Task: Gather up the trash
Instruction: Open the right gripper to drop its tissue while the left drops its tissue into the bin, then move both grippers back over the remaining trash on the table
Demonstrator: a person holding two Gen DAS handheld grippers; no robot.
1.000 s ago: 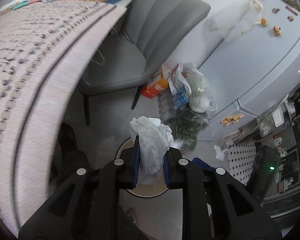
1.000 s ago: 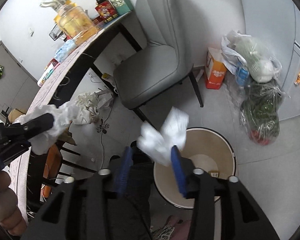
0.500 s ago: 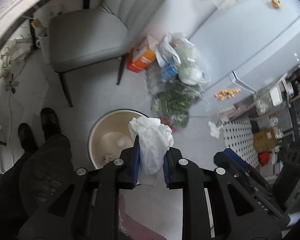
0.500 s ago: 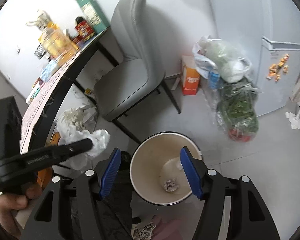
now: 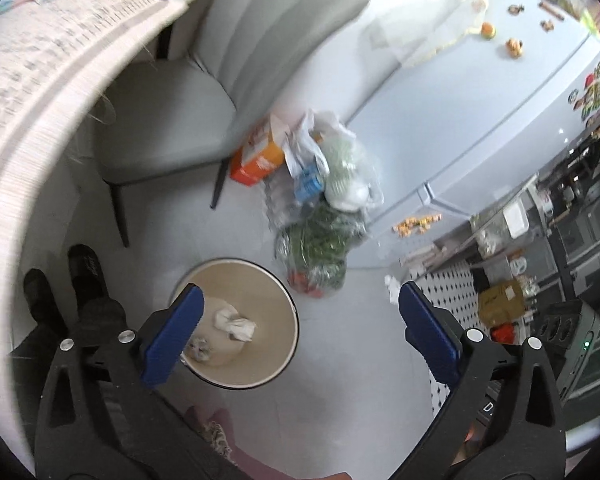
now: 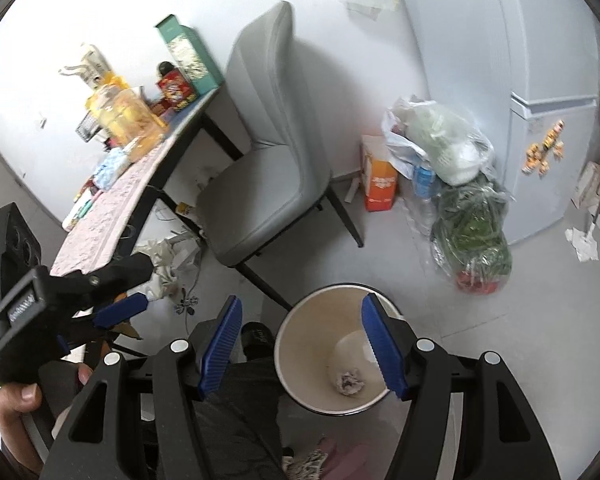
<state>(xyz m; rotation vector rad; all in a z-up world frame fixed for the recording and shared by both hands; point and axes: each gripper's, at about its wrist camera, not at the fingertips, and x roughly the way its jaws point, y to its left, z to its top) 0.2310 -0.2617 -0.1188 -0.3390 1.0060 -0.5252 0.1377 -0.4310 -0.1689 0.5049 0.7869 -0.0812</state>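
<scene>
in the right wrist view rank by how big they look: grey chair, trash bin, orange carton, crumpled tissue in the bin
1. grey chair
2. trash bin, though it sits nearer the camera, so this is looser
3. orange carton
4. crumpled tissue

Left gripper (image 5: pixel 298 332) jaws just sprung wide, empty, right gripper (image 6: pixel 302 346) open

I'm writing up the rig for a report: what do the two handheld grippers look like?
Both match: the left gripper and right gripper have matte black triangular arms with cut-out windows, round silver screw heads, and blue pads, ribbed on the right gripper. In the right wrist view, the left gripper's black body carries a small white-lettered label, too blurred to read.
</scene>
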